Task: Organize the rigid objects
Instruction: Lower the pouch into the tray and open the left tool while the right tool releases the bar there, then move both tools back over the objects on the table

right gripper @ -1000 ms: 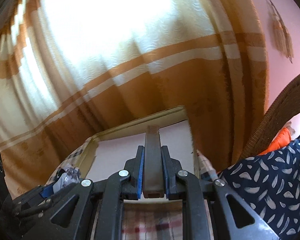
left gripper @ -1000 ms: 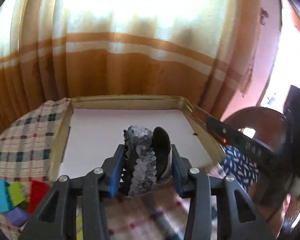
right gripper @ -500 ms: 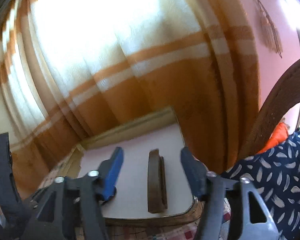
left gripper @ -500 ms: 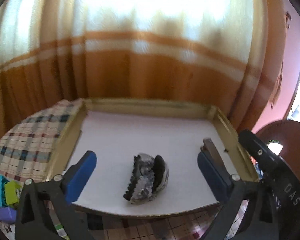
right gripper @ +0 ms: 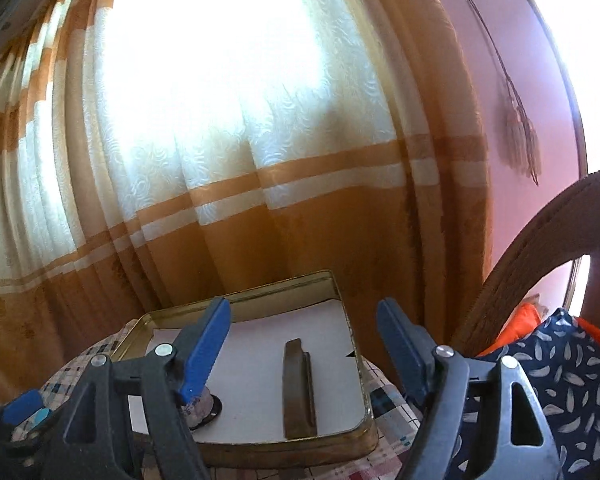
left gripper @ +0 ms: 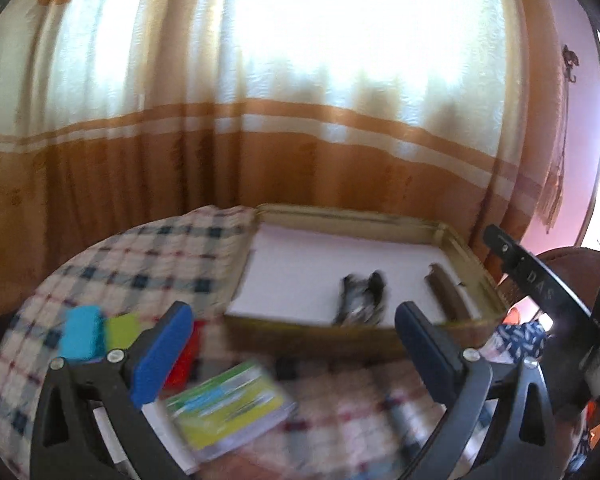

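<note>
Tray [right gripper: 364, 436] — comb [right gripper: 298, 392] beyond right gripper [right gripper: 304, 348]

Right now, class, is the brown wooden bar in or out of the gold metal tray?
In. The brown wooden bar lies flat on the white liner inside the gold metal tray, clear of both open jaws.

Black hand-held gripper [left gripper: 294, 338], blue pads [left gripper: 160, 354], silver screws
</note>
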`<state>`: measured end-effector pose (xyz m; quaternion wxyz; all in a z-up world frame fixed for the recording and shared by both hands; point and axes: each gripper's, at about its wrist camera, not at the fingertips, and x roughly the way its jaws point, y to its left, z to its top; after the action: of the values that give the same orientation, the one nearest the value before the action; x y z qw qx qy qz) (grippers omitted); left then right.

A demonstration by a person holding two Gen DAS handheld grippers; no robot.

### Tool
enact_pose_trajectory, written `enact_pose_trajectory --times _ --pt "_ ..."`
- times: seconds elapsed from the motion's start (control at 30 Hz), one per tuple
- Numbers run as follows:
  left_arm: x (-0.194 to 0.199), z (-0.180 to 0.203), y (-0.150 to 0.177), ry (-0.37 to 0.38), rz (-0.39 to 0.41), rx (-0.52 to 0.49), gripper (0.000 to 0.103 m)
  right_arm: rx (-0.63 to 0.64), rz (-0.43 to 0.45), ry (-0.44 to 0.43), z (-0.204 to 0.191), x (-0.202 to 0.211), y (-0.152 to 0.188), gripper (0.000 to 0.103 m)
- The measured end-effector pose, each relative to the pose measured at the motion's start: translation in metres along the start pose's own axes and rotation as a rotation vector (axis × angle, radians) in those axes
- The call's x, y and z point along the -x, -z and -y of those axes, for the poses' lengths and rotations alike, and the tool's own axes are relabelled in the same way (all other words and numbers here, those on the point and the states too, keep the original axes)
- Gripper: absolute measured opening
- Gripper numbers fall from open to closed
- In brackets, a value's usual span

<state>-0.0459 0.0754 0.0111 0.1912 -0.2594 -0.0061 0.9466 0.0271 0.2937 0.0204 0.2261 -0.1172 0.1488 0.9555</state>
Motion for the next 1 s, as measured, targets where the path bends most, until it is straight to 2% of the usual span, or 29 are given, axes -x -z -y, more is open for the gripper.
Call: enact_pose_trajectory --times 0.2,0.33,0.5,0.57,0.63,0.8,0.93,1.0 --pt "0.035 -0.049 0.019 -0.120 0.035 -0.003 0.102 -0.049 -0.051 -0.091 -0.013 0.037 0.016 0.077" --pt "0.044 -0.082 0.030 -0.175 0.002 0.015 0.102 -0.042 -0.134 -0.150 -0.027 0.051 0.030 0.077" --pt "0.050 -0.107 0.044 -0.184 -0.051 0.043 0.102 0.054 -0.256 -0.260 -0.052 0.058 0.048 0.077" --pt "0.054 -0.114 0.045 -0.173 -0.050 0.066 0.102 0.090 -0.295 -0.283 -0.061 0.058 0.056 0.077" --pt "0.052 -0.115 0.049 -0.196 -0.074 0.057 0.102 0.131 -0.337 -0.303 -0.071 0.057 0.062 0.077" --pt "0.053 -0.121 0.053 -0.174 -0.096 0.077 0.102 0.196 -0.399 -0.364 -0.086 0.055 0.074 0.077" --pt "0.048 -0.126 0.057 -0.167 -0.145 0.089 0.102 0.280 -0.459 -0.426 -0.104 0.059 0.086 0.077" --pt "0.046 -0.128 0.063 -0.183 -0.165 0.079 0.102 0.329 -0.489 -0.451 -0.113 0.061 0.091 0.077"
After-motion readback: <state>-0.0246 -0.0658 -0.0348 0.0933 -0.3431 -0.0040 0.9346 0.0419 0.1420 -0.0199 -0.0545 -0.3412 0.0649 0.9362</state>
